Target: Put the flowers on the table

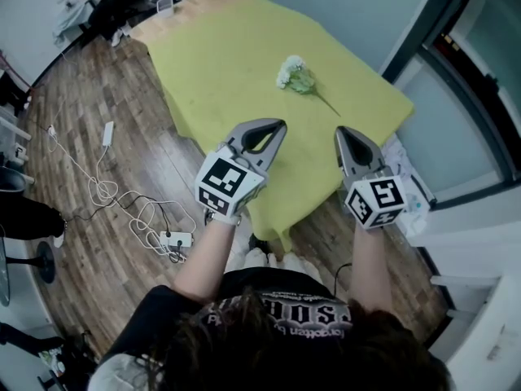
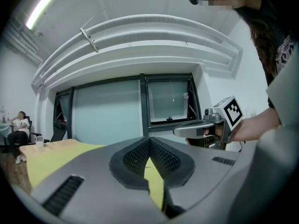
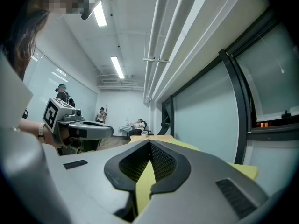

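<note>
The left gripper (image 1: 273, 125) and the right gripper (image 1: 345, 131) are each pressed together with nothing between the jaws, held side by side above the near edge of the table (image 1: 212, 63). Since the flowers (image 1: 296, 76) seem to be set down, the sound course is to draw both tools away level, without dipping toward them. The flowers lie flat on the yellow-green top well beyond the tips, roughly between the two grippers, blooms away and stem trailing toward the right gripper's side.

readable text: none | shirt print (image 1: 281, 314): pale lettering, upside down, too blurred to read
</note>
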